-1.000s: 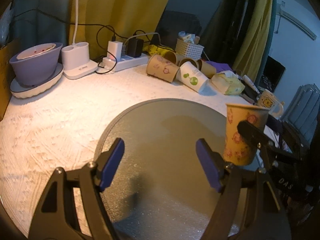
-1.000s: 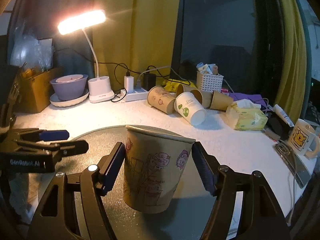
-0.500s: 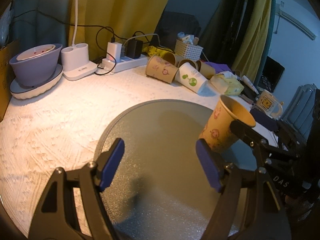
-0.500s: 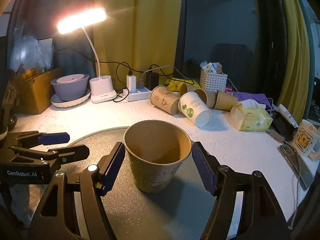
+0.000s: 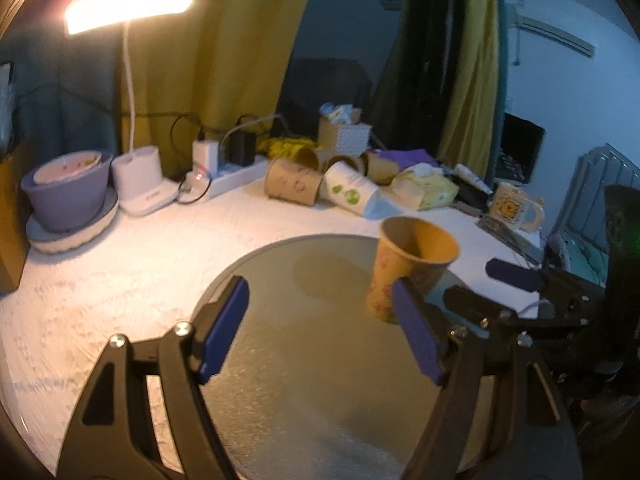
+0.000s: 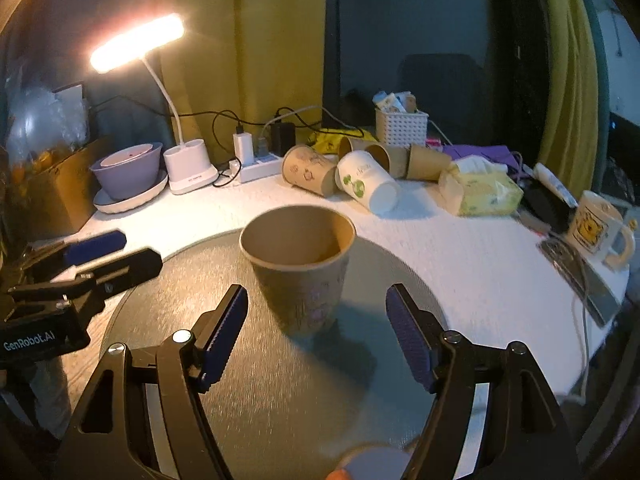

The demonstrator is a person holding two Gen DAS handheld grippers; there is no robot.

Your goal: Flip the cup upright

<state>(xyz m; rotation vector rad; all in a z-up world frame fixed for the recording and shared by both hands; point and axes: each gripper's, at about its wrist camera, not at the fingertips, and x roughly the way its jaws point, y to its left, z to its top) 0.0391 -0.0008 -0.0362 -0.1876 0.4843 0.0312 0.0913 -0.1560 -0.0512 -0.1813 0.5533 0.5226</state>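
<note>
The right gripper has its fingers spread wide and holds nothing. Just past the tips, between the two fingers, the paper cup stands with its mouth up on the round gray mat. The fingers do not touch the cup.

The left gripper also has its fingers spread wide, with nothing in them. From this side the cup sits just behind the right-hand finger tip.

To the left of the right gripper's fingers, the left gripper pokes in over the edge of the mat.

Farther out, on the white desk, more paper cups lie on their sides. Next to them is a tissue pack. Off to the right is a yellow mug. Far to the left stand a purple bowl and a bright lamp.
</note>
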